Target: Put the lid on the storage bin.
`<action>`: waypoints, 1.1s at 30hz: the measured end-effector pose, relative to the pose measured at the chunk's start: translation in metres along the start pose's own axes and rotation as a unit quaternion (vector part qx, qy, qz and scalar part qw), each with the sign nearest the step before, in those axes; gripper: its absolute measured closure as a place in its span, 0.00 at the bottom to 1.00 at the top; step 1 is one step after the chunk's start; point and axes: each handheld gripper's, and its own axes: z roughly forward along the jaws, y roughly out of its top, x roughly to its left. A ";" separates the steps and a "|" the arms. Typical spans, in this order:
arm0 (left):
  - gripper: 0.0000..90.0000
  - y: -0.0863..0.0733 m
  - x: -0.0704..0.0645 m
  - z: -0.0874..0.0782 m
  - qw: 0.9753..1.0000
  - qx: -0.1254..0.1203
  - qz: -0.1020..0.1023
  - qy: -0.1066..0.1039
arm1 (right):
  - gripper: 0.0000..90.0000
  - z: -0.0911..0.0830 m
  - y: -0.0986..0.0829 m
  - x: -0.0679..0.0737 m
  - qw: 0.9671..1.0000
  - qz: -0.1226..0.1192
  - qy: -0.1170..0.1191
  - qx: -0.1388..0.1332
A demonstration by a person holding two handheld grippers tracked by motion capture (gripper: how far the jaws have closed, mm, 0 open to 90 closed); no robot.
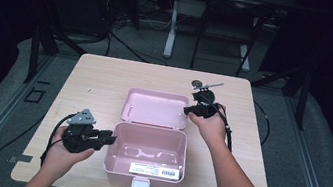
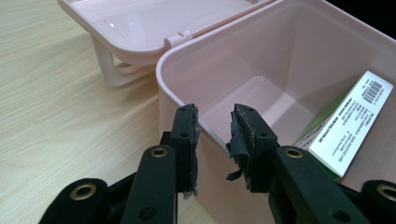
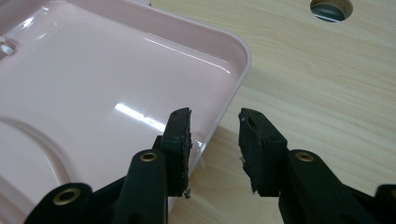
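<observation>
— Closing the pink box (image 1: 146, 157), by the look of it: lid (image 1: 155, 107) swung fully back and lying flat on the desk (image 1: 96, 75), inside face up, hinged to the far wall of the box.

— Agreed. Right gripper (image 1: 191, 108) poised at the lid's right edge, jaws apart and straddling the rim in the right gripper view (image 3: 212, 135), one jaw over the lid, the other over bare wood. Not clamped on anything.

— And the left gripper (image 1: 110, 139)?

— Set against the box's left wall, jaws apart too, straddling the rim near its corner in the left gripper view (image 2: 215, 140). Holding nothing; looks placed to steady the box.

— So the step in hand: getting a grip on the lid's edge. Next move, probably: pinching that thin rim, then lifting and swinging the lid forward over the hinge (image 2: 179, 38) while bracing the box so as not to slide it.

— Worth minding the shallow lip; easy to slip off such a slim, glossy edge.

— Anything inside?

— Almost bare. Flat white packet (image 2: 352, 122) with a barcode and a green edge, leaning against the near wall, well below the rim, so unlikely to block closing. Nothing in the lid's hollow.

— Elsewhere on the desk?

— Small round metal piece (image 3: 330, 9) beyond the lid's far right corner, clear of the swing. White latch (image 1: 140, 185) at the box's front, facing the person, open.
</observation>
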 end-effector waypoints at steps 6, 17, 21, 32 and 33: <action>0.78 0.000 0.001 0.000 1.000 -0.001 -0.003 -0.001 | 0.72 0.008 0.000 -0.001 1.000 0.011 -0.002 0.002; 0.78 0.000 0.001 0.000 1.000 0.000 -0.004 -0.002 | 0.71 0.011 0.001 -0.006 1.000 0.029 0.001 0.002; 0.78 0.000 0.001 0.000 1.000 0.000 -0.009 -0.005 | 0.71 0.014 0.001 -0.007 0.999 0.039 0.000 0.003; 0.78 -0.001 0.002 0.000 1.000 -0.002 -0.013 -0.006 | 0.70 0.022 0.003 -0.006 0.999 0.047 -0.008 0.009; 0.78 -0.001 0.002 0.000 1.000 -0.002 -0.013 -0.006 | 0.71 0.022 0.003 -0.006 0.999 0.046 -0.011 0.010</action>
